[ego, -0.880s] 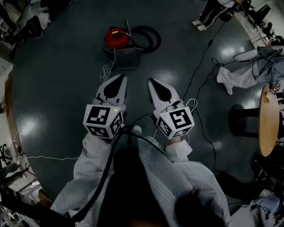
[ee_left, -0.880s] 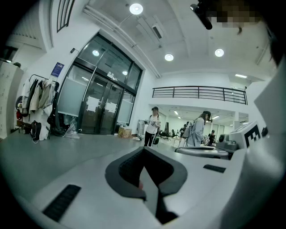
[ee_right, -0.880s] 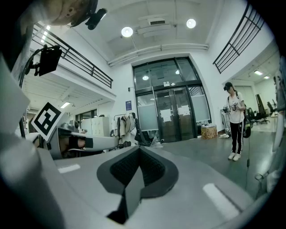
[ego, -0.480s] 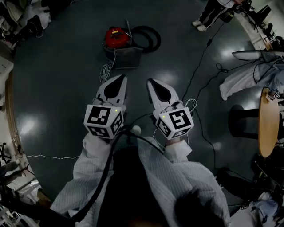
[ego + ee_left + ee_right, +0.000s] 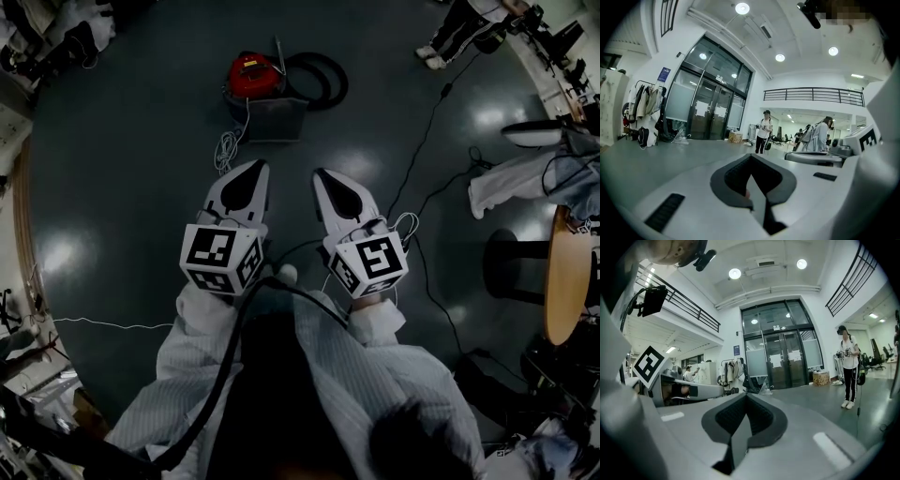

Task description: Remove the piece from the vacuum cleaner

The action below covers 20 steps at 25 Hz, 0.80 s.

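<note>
A red vacuum cleaner (image 5: 251,75) stands on the dark floor ahead of me, with its black hose (image 5: 319,77) coiled at its right and a grey box-like body (image 5: 274,120) in front of it. Its white cord (image 5: 225,148) lies bundled on the floor at the left. My left gripper (image 5: 249,167) and right gripper (image 5: 324,174) are held side by side, well short of the vacuum cleaner. Both are shut with nothing between the jaws. The two gripper views look out level across the hall: left gripper (image 5: 751,161), right gripper (image 5: 746,400). The vacuum cleaner does not show in them.
Black cables (image 5: 427,141) run over the floor at the right. A round wooden table (image 5: 565,272) and a dark stool (image 5: 511,258) stand at the right edge. People stand at the upper right (image 5: 459,28) and right (image 5: 511,178). Clutter lines the left edge.
The head view has shifted slightly, so the vacuum cleaner sits a little lower and further right. The person at the right has moved. Both grippers stay shut, side by side.
</note>
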{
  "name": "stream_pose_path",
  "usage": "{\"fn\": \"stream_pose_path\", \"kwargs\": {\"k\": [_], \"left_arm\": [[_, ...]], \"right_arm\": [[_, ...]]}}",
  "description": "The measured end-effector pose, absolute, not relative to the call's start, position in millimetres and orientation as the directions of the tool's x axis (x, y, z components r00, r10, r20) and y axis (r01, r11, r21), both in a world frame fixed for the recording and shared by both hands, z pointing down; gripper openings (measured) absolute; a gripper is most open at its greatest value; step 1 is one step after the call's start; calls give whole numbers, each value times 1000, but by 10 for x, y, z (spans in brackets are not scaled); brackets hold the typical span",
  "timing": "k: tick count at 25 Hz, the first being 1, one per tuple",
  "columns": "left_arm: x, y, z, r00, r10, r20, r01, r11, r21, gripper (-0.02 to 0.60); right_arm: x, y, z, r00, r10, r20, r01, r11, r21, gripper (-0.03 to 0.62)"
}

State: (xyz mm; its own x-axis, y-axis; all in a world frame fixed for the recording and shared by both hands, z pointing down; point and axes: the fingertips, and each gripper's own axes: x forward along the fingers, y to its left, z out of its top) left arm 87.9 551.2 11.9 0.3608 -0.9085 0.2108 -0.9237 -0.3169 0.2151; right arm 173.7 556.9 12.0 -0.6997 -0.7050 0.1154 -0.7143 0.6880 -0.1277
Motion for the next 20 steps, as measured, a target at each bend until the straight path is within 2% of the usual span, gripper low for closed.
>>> {"fn": "stream_pose_path", "kwargs": {"k": [5,10,20], "left_arm": [[721,5139,261,358,-904,236,-926,-310,216,3],[400,4322,329,362,-894,263,-926,-312,211,3],[-151,2456,463,464,-813,352,-886,-427,181,3]], "right_arm": [[1588,5181,254,-700,-701,136,-714,683,-154,2],[1317,4421,368,-692,-703,166,-722,670,-174,2],[851,2611,569,-600,-768,223,-799,562,-214,2]]}}
